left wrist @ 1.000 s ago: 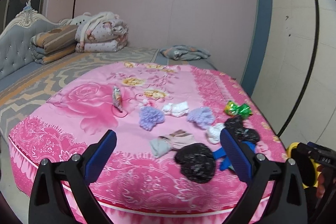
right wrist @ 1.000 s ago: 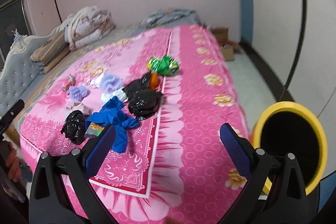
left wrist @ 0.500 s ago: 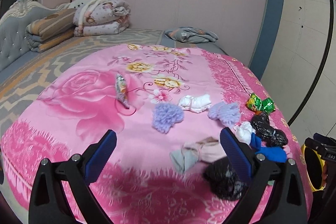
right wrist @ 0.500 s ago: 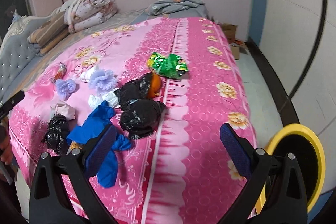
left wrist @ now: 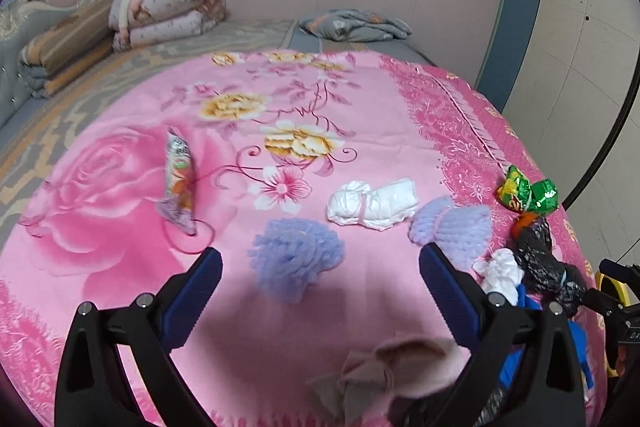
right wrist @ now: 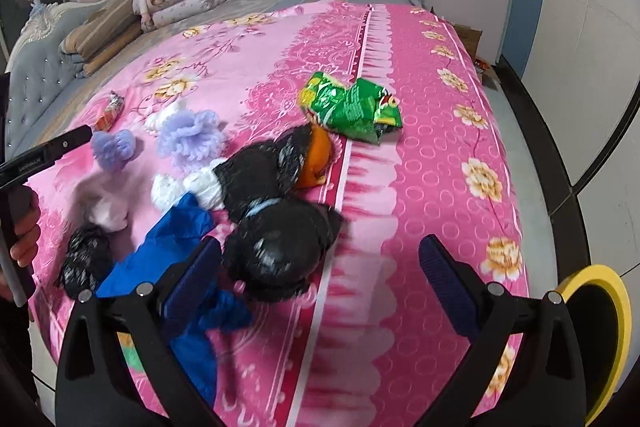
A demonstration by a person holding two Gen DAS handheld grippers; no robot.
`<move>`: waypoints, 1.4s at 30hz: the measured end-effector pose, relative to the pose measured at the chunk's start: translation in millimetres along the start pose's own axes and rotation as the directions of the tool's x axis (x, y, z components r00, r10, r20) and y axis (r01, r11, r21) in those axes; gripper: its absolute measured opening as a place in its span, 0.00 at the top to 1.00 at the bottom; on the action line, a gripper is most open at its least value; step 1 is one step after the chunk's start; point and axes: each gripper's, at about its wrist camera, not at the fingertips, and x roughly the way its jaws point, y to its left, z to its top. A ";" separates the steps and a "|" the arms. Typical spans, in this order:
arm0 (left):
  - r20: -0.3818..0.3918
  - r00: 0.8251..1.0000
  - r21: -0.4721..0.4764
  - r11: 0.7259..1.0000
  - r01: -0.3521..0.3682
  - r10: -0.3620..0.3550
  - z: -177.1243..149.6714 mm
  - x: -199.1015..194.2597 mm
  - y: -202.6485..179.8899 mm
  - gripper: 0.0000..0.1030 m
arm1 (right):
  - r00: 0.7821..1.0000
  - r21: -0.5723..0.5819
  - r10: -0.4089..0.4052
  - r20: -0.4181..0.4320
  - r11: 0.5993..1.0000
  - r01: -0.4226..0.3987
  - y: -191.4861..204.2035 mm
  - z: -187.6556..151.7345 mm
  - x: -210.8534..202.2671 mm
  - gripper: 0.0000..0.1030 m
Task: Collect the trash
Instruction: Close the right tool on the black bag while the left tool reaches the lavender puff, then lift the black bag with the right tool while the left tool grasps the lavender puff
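Quick count on the bed: three black bags [right wrist: 276, 259] [right wrist: 256, 175] [right wrist: 84, 259], two purple fluffy balls [left wrist: 296, 255] [left wrist: 452, 227], one green snack wrapper [right wrist: 352, 107], one orange-and-silver wrapper [left wrist: 180, 179], one blue bag [right wrist: 168, 247], one yellow bin [right wrist: 600, 327].

Your pink floral blanket [left wrist: 120, 239] looked like soft, matt cloth. At two o'clock from the fuzzy purple yarn puff [left wrist: 294, 257] lay a crinkled, glossy green foil wrapper [left wrist: 528, 193]. The black plastic bag [right wrist: 276, 255] shone; the blue bag [right wrist: 168, 251] looked thin, creased plastic.
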 end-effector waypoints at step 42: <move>-0.020 0.995 -0.038 0.995 0.097 -0.098 -1.4 32.3 10.0 0.77 | 0.989 0.012 0.146 -0.022 0.989 -0.146 13.7 10.6 16.2 0.68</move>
